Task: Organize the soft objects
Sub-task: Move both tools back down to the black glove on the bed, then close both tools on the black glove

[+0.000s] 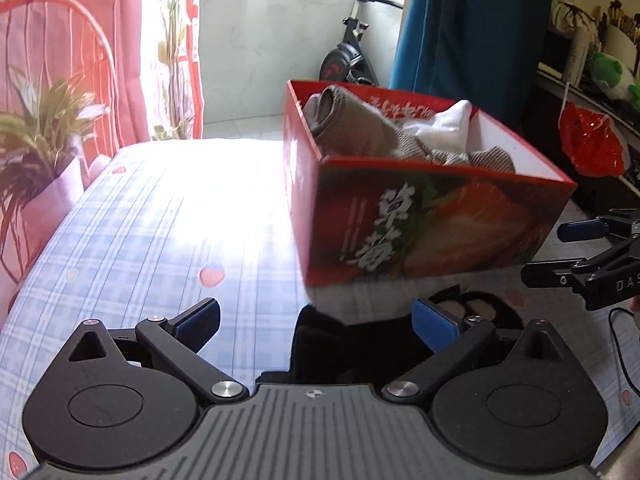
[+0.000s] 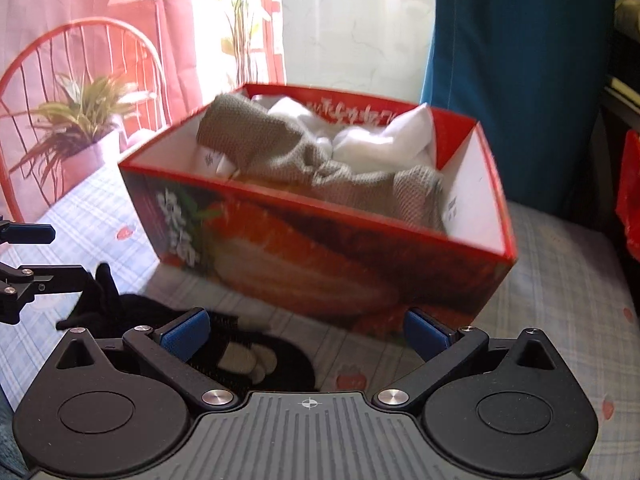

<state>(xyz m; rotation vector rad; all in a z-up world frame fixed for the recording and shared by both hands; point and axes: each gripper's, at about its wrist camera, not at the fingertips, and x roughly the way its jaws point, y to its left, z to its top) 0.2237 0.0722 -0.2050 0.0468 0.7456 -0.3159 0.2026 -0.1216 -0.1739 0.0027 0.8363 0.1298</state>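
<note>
A red strawberry-print box stands on the plaid bed sheet. It holds a beige knit cloth and a white cloth. In front of the box lie a crumpled black cloth and a black piece with beige oval pads. My left gripper is open, and the black cloth lies between its fingers without being pressed. My right gripper stands wide open just above the padded black piece.
A potted plant and a pink curtain stand past the bed's left edge. A blue curtain hangs behind the box, with an exercise bike beyond it. At the right are a red plastic bag and a thin black cable.
</note>
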